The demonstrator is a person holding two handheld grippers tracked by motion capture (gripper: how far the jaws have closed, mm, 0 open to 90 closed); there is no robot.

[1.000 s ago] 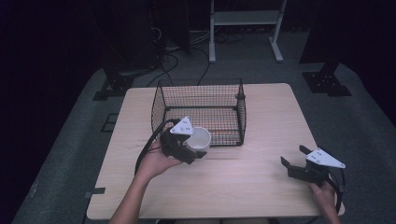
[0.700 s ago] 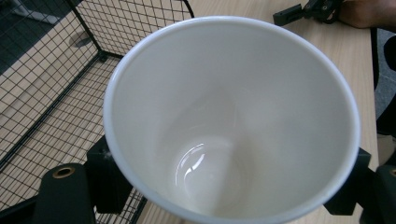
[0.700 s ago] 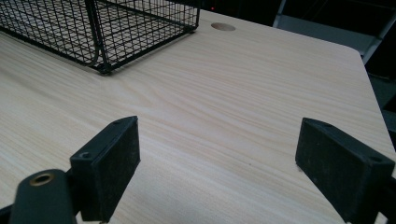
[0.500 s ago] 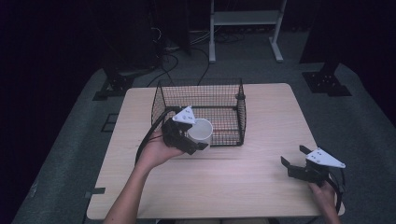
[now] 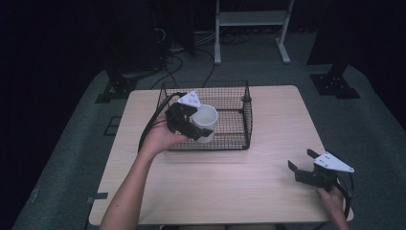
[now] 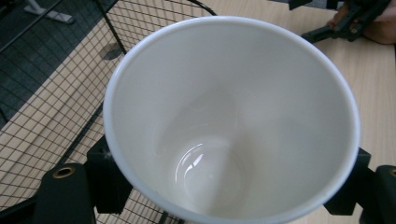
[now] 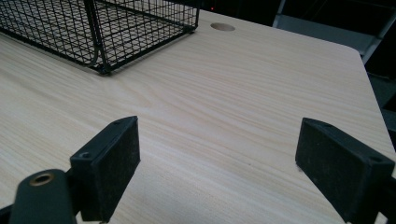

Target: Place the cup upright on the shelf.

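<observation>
White cup (image 5: 207, 121) clamped in left gripper (image 5: 191, 125), held above wire basket (image 5: 243, 111) near its front-left corner. Likely next: lower inside, release. Right gripper (image 5: 303, 166) wide open, empty, over tabletop (image 5: 230, 182).

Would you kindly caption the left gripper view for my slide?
Left tongs grip an empty white cup above the wire basket.

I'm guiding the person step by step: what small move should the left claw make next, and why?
Probably carry the cup a little farther over the basket and lower it in: the left claw grips it above the near-left rim, and the cup looks empty.
</observation>
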